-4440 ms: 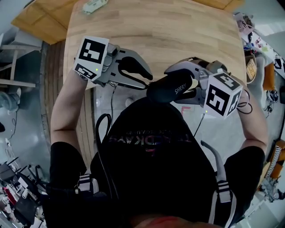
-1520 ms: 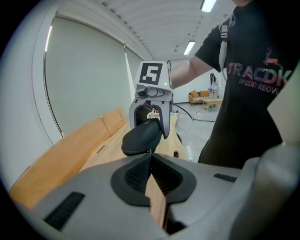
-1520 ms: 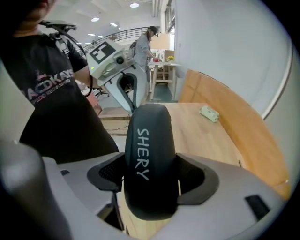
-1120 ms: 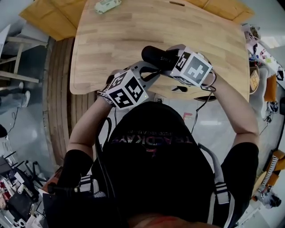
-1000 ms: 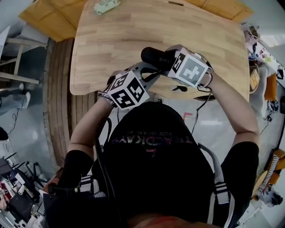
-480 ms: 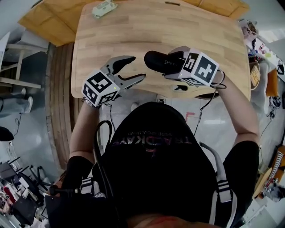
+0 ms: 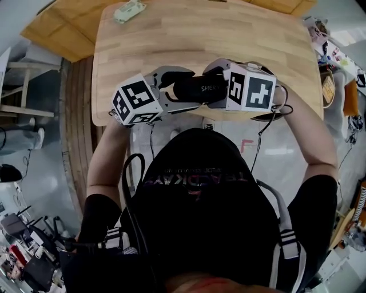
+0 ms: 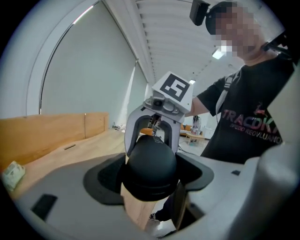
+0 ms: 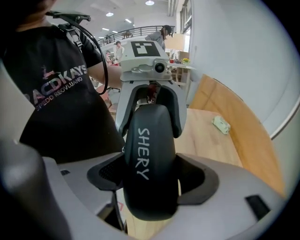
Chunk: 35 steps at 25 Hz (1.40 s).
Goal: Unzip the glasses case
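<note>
The glasses case point(image 7: 197, 89) is a black oblong with "SHERY" in white, held level above the table's near edge. My right gripper point(image 7: 213, 86) is shut on its right part; in the right gripper view the pads squeeze the case point(image 9: 150, 154) from both sides. My left gripper point(image 7: 182, 88) faces it from the left. Its jaws have just been opening and now stand wide, with the rounded end of the case point(image 8: 150, 161) between them. I see no firm press from the left pads point(image 8: 110, 177). No zipper pull shows in any view.
The wooden table point(image 7: 200, 34) stretches away behind the grippers. A small pale green object point(image 7: 128, 10) lies at its far left corner. The person's torso fills the view just below the grippers. Cluttered shelves point(image 7: 331, 63) stand at the right.
A second ago the left gripper was shut close under the case. It then swung out to the left with its jaws opened. It has now come back, jaws around the case's left end.
</note>
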Available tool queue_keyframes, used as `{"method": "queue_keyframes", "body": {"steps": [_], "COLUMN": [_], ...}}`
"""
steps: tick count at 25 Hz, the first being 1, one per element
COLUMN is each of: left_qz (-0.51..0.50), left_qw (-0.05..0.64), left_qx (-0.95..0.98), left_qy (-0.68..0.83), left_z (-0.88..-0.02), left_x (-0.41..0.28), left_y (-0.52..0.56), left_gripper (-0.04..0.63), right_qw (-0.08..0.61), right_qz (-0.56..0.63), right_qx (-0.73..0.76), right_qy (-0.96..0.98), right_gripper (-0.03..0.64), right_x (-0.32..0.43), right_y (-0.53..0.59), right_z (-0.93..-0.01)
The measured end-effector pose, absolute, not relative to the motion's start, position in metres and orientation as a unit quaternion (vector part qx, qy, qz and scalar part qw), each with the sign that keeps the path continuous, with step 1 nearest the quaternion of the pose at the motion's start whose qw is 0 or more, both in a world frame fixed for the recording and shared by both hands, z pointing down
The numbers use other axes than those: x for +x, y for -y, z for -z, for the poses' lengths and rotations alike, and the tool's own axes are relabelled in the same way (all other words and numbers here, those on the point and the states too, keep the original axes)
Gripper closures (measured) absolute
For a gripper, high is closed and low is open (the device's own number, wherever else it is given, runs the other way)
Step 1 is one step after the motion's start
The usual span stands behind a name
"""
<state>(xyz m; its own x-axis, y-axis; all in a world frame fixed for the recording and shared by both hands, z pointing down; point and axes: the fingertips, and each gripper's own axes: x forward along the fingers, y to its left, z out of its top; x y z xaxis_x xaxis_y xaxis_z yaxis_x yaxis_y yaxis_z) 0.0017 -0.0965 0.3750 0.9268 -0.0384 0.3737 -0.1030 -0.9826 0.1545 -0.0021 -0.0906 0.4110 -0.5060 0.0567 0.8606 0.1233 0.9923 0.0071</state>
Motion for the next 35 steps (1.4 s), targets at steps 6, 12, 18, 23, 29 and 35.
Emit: {"method": "queue_keyframes", "body": {"steps": [6,12,18,23,29,35], "left_qz": [-0.179,-0.116,-0.036,-0.029,-0.023,-0.002], "left_qw": [0.071,0.115,0.157,0.153,0.158,0.192], "left_qx": [0.980,0.982,0.974,0.966,0.954,0.942], "left_qy": [0.048,0.097,0.159,0.205,0.252,0.274], "left_z": [-0.372,-0.360,-0.337,-0.329,-0.325,-0.324], "left_x": [0.007,-0.010,-0.041,-0.063,-0.068,-0.066], "left_y": [0.091,0.106,0.132,0.152,0.172,0.186], "left_gripper": [0.269,0.281,0.281,0.282,0.284,0.284], "right_qw": [0.490,0.419,0.286,0.229,0.189,0.196], "right_qz": [0.044,0.079,0.118,0.159,0.131,0.183], "right_qx": [-0.058,-0.003,0.144,0.194,0.272,0.353], "right_qy": [0.869,0.904,0.940,0.940,0.934,0.896], "right_gripper": [0.264,0.249,0.250,0.419,0.479,0.495], "right_x": [0.003,-0.003,0.010,0.011,-0.014,-0.025], "right_y": [0.086,0.106,0.141,0.135,0.126,0.139], "right_z": [-0.411,-0.384,-0.330,-0.314,-0.336,-0.339]}}
